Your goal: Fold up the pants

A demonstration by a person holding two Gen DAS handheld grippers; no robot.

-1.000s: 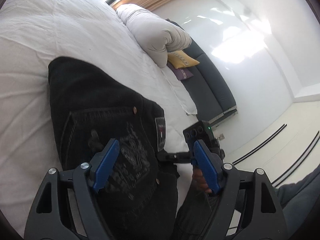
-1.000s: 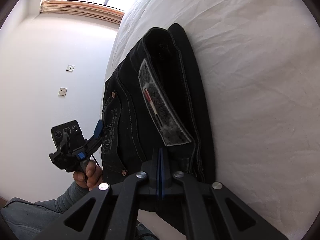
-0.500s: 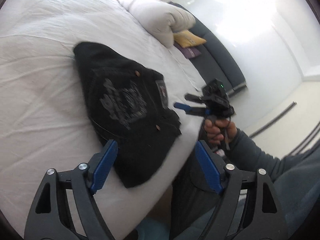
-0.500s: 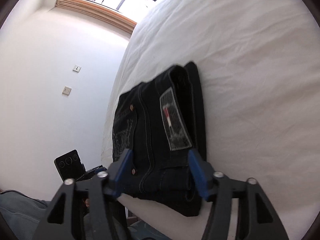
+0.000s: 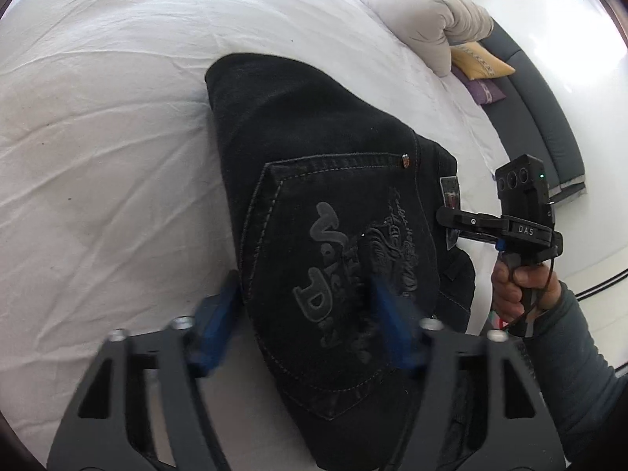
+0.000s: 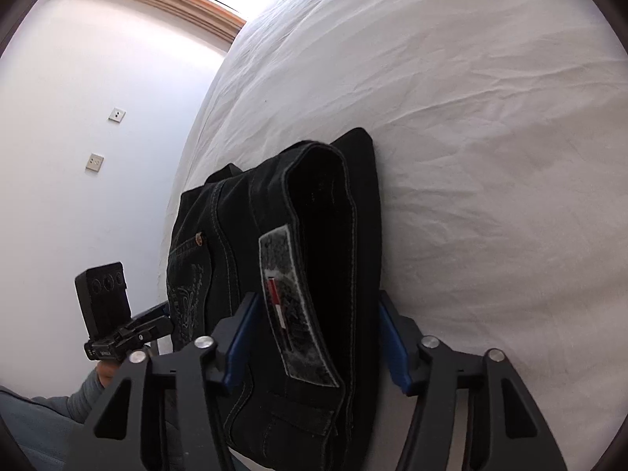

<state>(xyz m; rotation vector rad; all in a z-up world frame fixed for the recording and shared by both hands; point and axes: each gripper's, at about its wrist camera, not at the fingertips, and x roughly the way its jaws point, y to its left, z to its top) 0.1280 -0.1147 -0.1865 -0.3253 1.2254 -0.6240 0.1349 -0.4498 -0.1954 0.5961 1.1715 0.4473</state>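
Observation:
Black jeans [image 5: 314, 180] lie folded into a thick bundle on the white bed [image 5: 102, 149], near its edge, back pocket with grey print facing up. My left gripper [image 5: 304, 327] is open, its blue fingers straddling the bundle's near end at the pocket. My right gripper [image 6: 316, 335] is open too, its fingers either side of the waistband end [image 6: 314, 259] with the grey label [image 6: 290, 306]. In the left wrist view the right gripper [image 5: 451, 219] points at the waistband label. In the right wrist view the left gripper [image 6: 157, 318] shows at the bundle's left.
A rolled white duvet [image 5: 412, 8] lies at the bed's far end. A yellow cushion [image 5: 479, 61] and a purple one [image 5: 484, 90] sit on a dark sofa [image 5: 549, 133] beyond the bed. A white wall with sockets [image 6: 94, 163] stands left of the bed.
Both grippers pulled back from the bundle and have come in close again. The right gripper, shut a second ago, is now open. The jeans stay folded in place.

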